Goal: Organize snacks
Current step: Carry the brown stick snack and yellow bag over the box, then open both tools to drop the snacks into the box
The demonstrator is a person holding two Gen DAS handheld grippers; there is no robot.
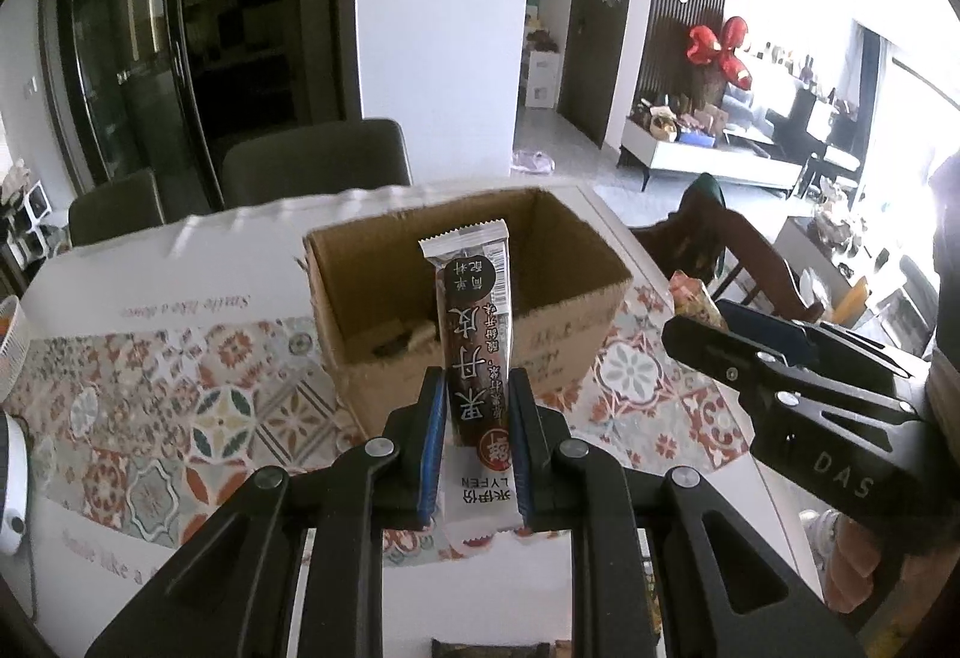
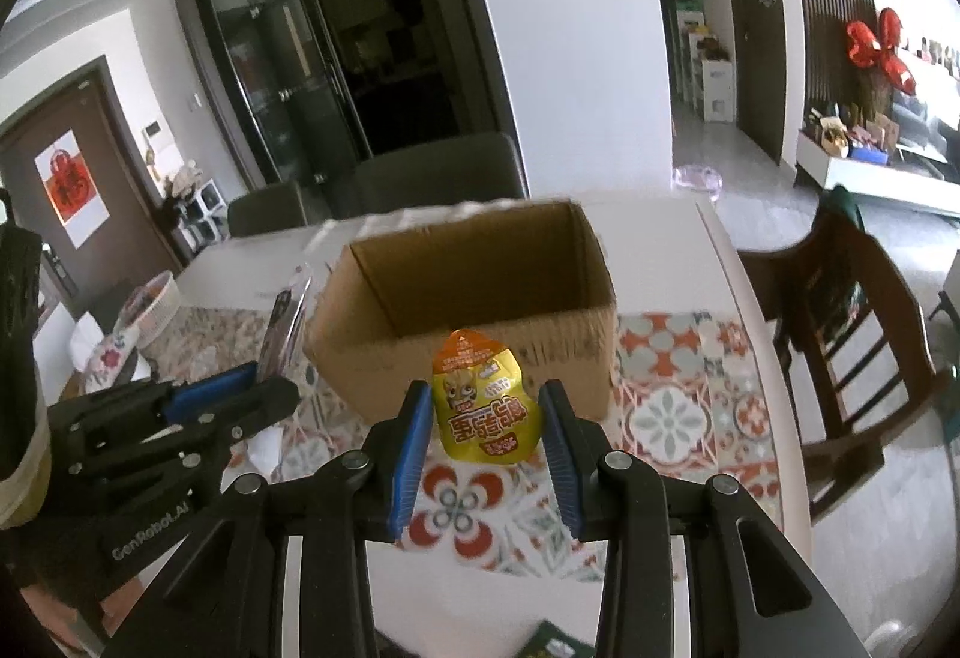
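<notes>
An open cardboard box [image 1: 570, 322] stands on the patterned tablecloth, with some snacks lying on its floor. My left gripper [image 1: 478, 388] is shut on a long dark brown snack bar [image 1: 474, 334] with a white end, held upright in front of the box. My right gripper [image 2: 486, 400] is shut on a small yellow and orange snack pouch [image 2: 483, 406], just short of the box [image 2: 474, 298] near wall. The right gripper [image 1: 780, 382] also shows at the right of the left wrist view. The left gripper [image 2: 180, 418] appears at the left of the right wrist view.
Dark chairs [image 1: 312, 166] stand behind the table. A wooden chair [image 2: 852, 334] is at the right side. A white basket [image 2: 153, 304] and a small packet [image 2: 108, 358] sit at the table's left. Another snack packet [image 1: 492, 649] lies near the front edge.
</notes>
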